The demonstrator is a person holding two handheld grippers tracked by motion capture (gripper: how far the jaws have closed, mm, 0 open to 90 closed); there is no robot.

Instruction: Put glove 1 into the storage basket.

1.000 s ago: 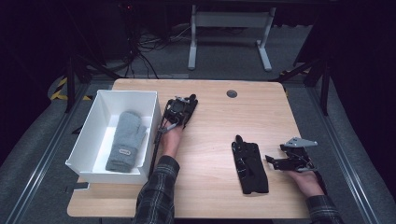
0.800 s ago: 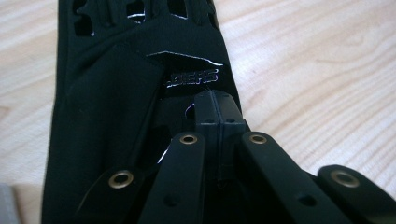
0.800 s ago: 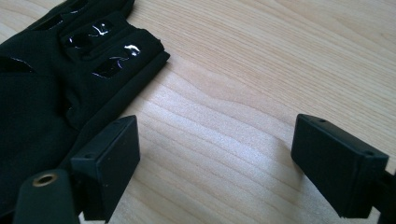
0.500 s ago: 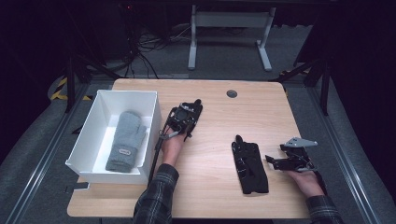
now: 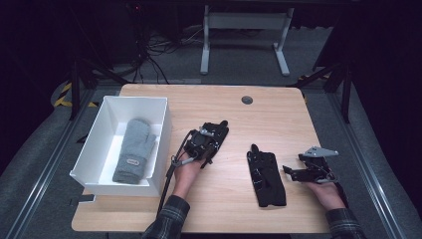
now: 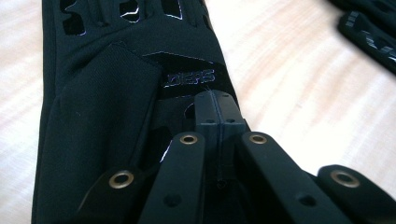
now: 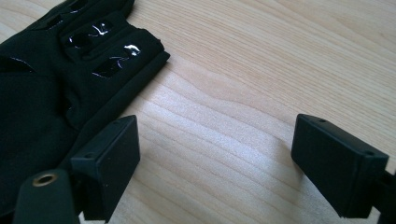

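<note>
High view: wooden table (image 5: 278,107) on grey carpet (image 5: 40,164), dark room.

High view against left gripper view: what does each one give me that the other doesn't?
High view: the white bin holding the grey mitten, and the right gripper open beside the other black glove. Left gripper view: the left gripper shut on the held black glove, near its printed lettering. Shared: that gripper, both black gloves and the table.
</note>
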